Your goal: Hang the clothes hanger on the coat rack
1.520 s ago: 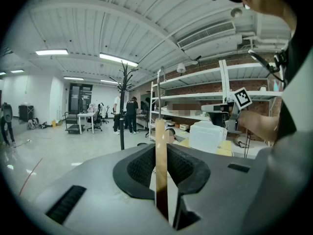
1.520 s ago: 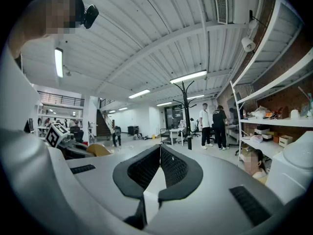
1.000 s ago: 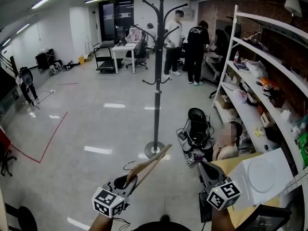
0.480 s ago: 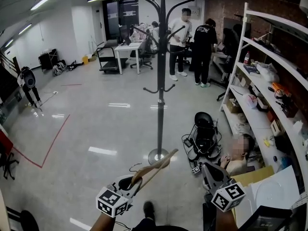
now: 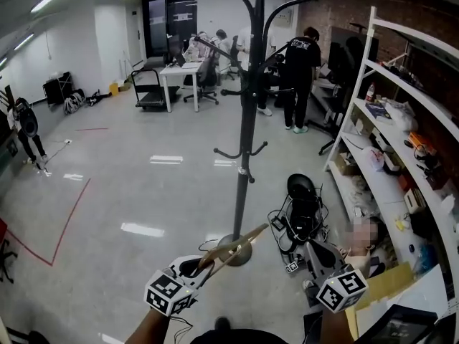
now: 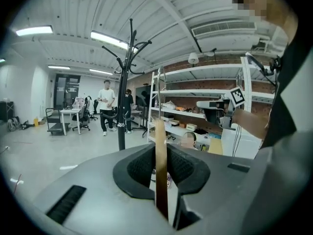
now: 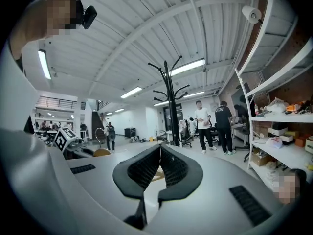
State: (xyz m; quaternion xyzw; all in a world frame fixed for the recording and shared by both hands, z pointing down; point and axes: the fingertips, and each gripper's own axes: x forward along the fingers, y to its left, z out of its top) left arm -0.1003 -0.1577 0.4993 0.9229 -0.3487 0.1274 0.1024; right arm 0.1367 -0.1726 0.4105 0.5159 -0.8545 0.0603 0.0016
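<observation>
A tall black coat rack (image 5: pixel 247 120) with curved hooks stands on a round base in the middle of the floor, just ahead of me. My left gripper (image 5: pixel 204 265) is shut on a wooden clothes hanger (image 5: pixel 233 248), whose arm slants up and right towards the rack's base. In the left gripper view the hanger (image 6: pixel 160 170) is a thin wooden strip clamped between the pads, with the coat rack (image 6: pixel 121 106) beyond it to the left. My right gripper (image 5: pixel 315 253) is shut with nothing in it; its view shows the coat rack (image 7: pixel 172 102) straight ahead.
White shelving (image 5: pixel 401 120) with assorted items runs along the right wall. A person (image 5: pixel 362 236) sits on the floor by it, next to a black bag and cables (image 5: pixel 301 206). People stand at the back near desks (image 5: pixel 179 74).
Both grippers and my view have come forward towards the coat rack, which now looms larger and nearer. The hanger stays clamped in the left gripper.
</observation>
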